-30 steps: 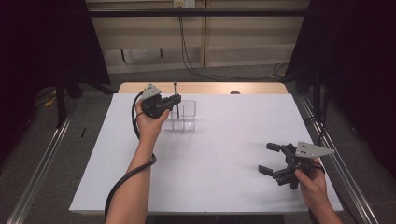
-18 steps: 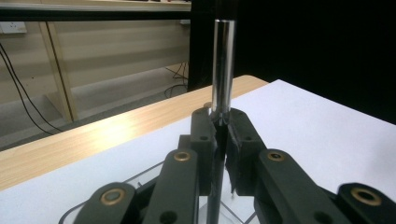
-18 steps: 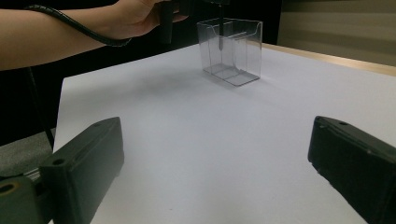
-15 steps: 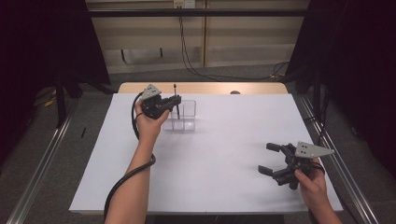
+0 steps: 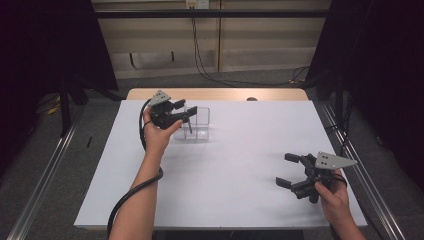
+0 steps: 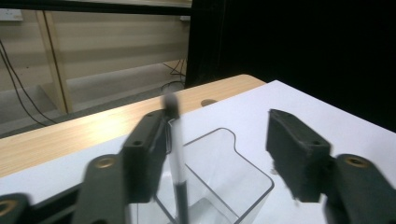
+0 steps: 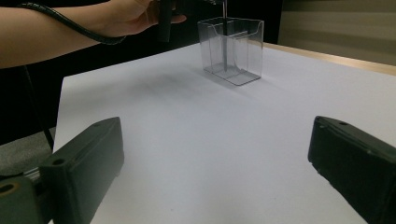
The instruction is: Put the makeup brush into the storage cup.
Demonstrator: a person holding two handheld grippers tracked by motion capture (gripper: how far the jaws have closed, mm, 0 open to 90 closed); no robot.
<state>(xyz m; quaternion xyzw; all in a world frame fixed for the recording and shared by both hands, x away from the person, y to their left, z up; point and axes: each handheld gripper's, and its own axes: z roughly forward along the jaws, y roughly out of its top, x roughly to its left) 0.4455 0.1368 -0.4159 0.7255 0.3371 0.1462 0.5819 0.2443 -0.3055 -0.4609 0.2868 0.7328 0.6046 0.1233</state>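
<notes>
The pen (image 6: 176,163) stands in the clear plastic holder (image 5: 199,125) at the table's far side. Your left gripper (image 5: 186,114) has just been opening, its jaws apart around the pen. Your right gripper (image 5: 289,170) rests open, well apart.

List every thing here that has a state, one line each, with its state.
left gripper: jaws just opened, apart above the clear box, gripping nothing.
pen: upright, lower end inside the box, beside one jaw.
clear box: upright on the white sheet, open at the top.
right gripper: jaws wide open, holding nothing, low over the sheet.
</notes>
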